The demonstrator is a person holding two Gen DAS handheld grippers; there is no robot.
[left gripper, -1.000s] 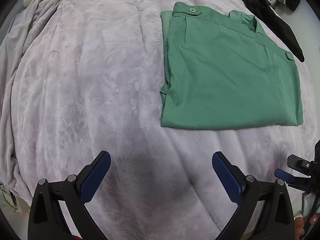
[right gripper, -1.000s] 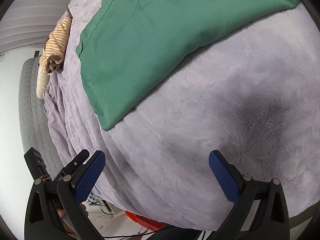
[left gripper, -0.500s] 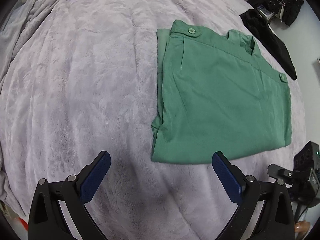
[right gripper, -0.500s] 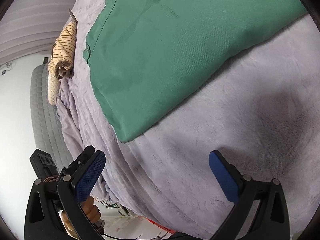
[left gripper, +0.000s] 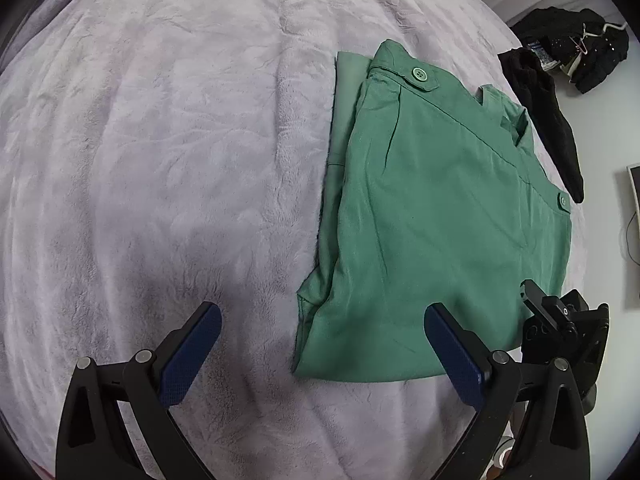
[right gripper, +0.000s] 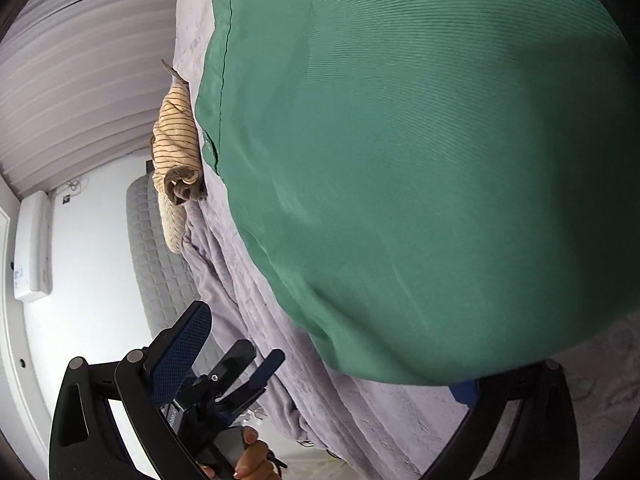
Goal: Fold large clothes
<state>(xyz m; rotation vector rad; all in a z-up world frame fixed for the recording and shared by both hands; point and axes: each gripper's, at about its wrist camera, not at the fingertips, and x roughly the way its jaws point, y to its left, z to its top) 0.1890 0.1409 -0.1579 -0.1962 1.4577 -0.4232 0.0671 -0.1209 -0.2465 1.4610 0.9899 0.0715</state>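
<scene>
A folded green garment (left gripper: 432,216) with buttoned tabs lies on the lilac plush bedspread (left gripper: 168,152), right of centre in the left wrist view. My left gripper (left gripper: 320,354) is open, just above the garment's near left corner. The right gripper shows at the garment's near right corner in the left wrist view (left gripper: 560,328). In the right wrist view the garment (right gripper: 420,160) fills most of the frame. My right gripper (right gripper: 328,364) is open; its right fingertip is under the garment's edge, its left finger (right gripper: 180,354) is off the bed's side.
A black garment (left gripper: 556,128) and dark clothes on a hanger (left gripper: 580,48) lie at the bed's far right. A striped beige cloth (right gripper: 176,140) sits at the far edge. A grey quilted mattress side (right gripper: 160,264) and white wall lie beyond.
Both grippers have moved in towards the green garment. The right gripper has come up to its near edge, so the garment now fills that view. Both stay open.
</scene>
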